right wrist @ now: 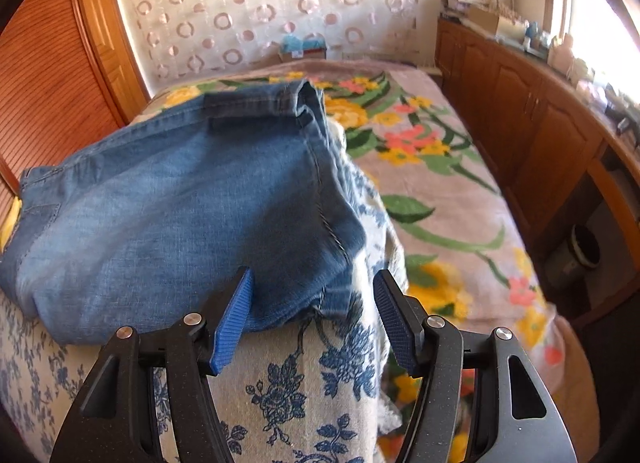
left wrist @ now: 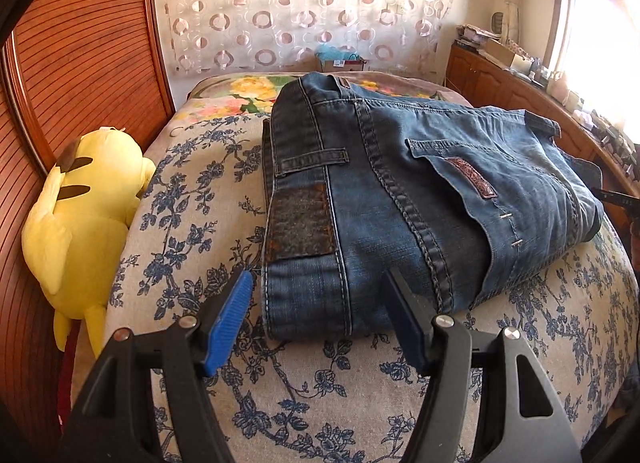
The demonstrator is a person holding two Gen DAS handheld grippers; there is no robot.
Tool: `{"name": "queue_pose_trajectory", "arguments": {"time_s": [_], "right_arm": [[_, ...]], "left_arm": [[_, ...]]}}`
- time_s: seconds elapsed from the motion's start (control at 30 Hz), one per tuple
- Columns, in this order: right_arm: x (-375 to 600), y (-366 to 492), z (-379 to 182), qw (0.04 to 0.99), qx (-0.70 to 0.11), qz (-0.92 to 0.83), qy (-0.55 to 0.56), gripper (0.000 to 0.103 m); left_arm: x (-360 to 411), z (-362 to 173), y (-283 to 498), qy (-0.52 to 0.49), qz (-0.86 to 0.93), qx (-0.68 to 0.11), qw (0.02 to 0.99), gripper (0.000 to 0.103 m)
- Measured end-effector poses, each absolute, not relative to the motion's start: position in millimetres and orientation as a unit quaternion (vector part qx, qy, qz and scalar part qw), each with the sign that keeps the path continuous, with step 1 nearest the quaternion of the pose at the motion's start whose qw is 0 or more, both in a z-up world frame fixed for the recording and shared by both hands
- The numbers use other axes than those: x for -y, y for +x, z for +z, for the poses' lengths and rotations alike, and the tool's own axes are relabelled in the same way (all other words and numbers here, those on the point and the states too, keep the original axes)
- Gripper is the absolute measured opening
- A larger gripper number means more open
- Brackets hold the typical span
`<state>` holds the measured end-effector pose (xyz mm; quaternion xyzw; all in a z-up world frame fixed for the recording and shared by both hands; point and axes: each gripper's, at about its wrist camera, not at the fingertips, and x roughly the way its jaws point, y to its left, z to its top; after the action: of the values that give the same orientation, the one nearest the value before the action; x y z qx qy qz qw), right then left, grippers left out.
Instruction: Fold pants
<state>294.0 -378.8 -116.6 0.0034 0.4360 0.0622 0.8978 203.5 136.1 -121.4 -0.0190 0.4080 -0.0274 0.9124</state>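
Blue jeans [left wrist: 400, 191] lie folded into a thick stack on a blue-flowered cover [left wrist: 320, 391], waistband and dark leather patch [left wrist: 300, 223] facing up on the left. My left gripper [left wrist: 320, 299] hovers open at the stack's near left corner. The waistband end shows between the blue pads, which do not press on it. In the right wrist view the jeans [right wrist: 180, 215] show their plain faded side. My right gripper [right wrist: 316, 299] is open too, its fingers astride the near right corner, where a seam [right wrist: 324, 231] runs down.
A yellow plush toy [left wrist: 80, 223] lies at the left against a slatted wood panel [left wrist: 80, 63]. A flowered blanket [right wrist: 440, 183] covers the bed to the right. Wood cabinets [right wrist: 540, 123] with clutter on top line the right wall, with a bin [right wrist: 576, 259] beneath.
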Motion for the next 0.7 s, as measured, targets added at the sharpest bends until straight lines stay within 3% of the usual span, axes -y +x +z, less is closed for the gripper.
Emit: {"name": "queue_pose_trajectory", "arguments": {"time_s": [0.13, 0.17, 0.3, 0.6, 0.7], "right_arm": [[379.9, 290.8, -117.3, 0.897, -0.438, 0.066, 0.012, 0.051], [378.9, 290.1, -116.1, 0.897, -0.437, 0.069, 0.012, 0.042], [373.0, 286.9, -110.8, 0.901, -0.429, 0.065, 0.001, 0.02], [369.7, 283.4, -109.1, 0.906, -0.417, 0.074, 0.001, 0.017], [371.1, 284.7, -108.7, 0.905, -0.418, 0.075, 0.006, 0.017]], "left_arm": [[-135.8, -124.3, 204.5, -0.019, -0.027, -0.412, 0.911, 0.066], [-135.9, -124.7, 205.2, -0.019, -0.028, -0.413, 0.91, 0.066], [-135.7, -126.1, 206.3, -0.021, -0.028, -0.414, 0.91, 0.066], [-142.1, -118.1, 200.0, -0.025, -0.021, -0.394, 0.919, 0.066], [-147.9, -117.5, 201.5, -0.033, -0.021, -0.394, 0.918, 0.058]]}}
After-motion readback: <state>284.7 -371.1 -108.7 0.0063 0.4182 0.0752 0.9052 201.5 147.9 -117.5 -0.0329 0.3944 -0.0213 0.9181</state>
